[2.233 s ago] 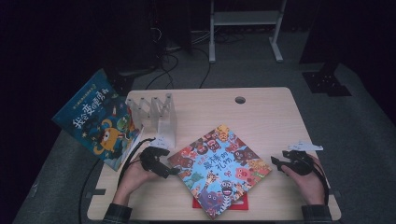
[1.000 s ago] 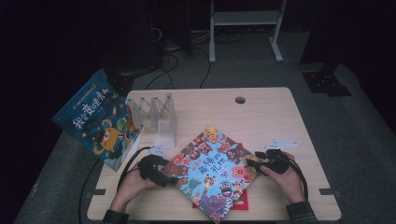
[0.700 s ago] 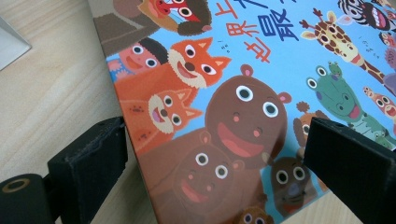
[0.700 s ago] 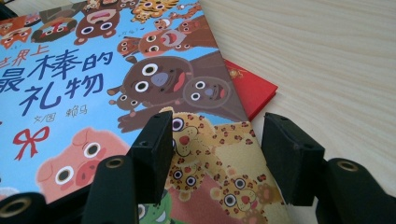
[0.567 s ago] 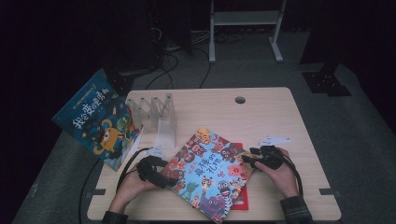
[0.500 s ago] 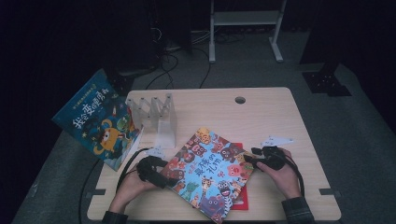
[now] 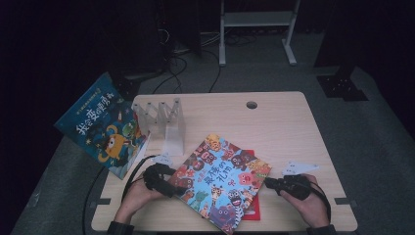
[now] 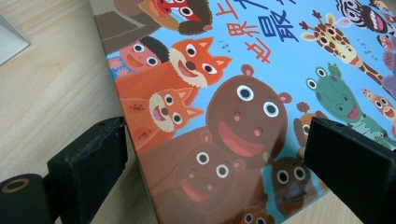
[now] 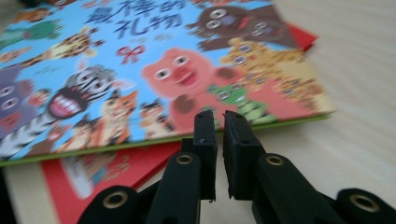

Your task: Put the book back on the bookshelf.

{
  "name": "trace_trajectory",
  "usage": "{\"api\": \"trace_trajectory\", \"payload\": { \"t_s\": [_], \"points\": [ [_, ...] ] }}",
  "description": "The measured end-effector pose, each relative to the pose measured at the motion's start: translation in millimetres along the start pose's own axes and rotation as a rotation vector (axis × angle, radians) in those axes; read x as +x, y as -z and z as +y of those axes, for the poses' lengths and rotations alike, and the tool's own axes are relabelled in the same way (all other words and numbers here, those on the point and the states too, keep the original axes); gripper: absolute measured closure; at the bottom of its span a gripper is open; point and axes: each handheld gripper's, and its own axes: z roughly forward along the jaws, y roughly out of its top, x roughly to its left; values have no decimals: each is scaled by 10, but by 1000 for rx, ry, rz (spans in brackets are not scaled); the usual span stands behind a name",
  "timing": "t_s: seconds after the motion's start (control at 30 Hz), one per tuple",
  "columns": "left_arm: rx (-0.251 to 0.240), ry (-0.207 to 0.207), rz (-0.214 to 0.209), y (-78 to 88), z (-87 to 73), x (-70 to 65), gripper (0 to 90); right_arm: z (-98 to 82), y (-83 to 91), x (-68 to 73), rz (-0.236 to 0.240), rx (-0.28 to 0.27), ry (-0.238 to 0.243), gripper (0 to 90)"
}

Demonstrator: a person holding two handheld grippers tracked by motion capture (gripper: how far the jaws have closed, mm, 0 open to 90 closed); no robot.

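At table centre, the animal picture book [image 7: 222,180] lies diagonally between the wide-open left gripper [image 7: 169,185] (straddling its near-left edge) and the nearly closed, empty right gripper [image 7: 276,184].

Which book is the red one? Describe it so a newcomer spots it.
Start at the wooden table and find the big animal picture book lying near its front edge. The red book lies flat under that one, peeking out at its near right side; its plain red cover sets it apart from the crowded blue cover above.
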Motion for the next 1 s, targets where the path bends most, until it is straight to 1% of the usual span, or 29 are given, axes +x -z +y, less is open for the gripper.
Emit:
{"api": "trace_trajectory", "payload": {
  "t_s": [0.1,0.17,0.3,0.43,0.47,0.57,0.7,0.83,1.0],
  "points": [
    [-2,2,-2,-1,-3,3,54,-53,-20,101,29,29,14,852],
    [-6,4,-5,-3,-7,7,53,-84,-35,173,51,37,28,855],
    [-3,9,-12,-4,-9,16,53,-111,-57,288,91,30,42,862],
    [-2,9,-13,-1,-10,23,53,-100,-135,366,114,48,61,869],
    [-3,10,-15,-1,-13,29,51,-93,-141,377,108,43,66,867],
    [-2,13,-22,3,-17,48,51,-66,-147,384,117,33,64,873],
    [-8,24,-20,17,-27,82,51,-51,-171,387,124,32,63,875],
    [-6,31,-34,14,-29,129,43,-11,-214,398,121,34,71,876],
    [-7,41,-62,-5,-16,204,40,33,-254,388,116,39,78,877]
  ]
}}
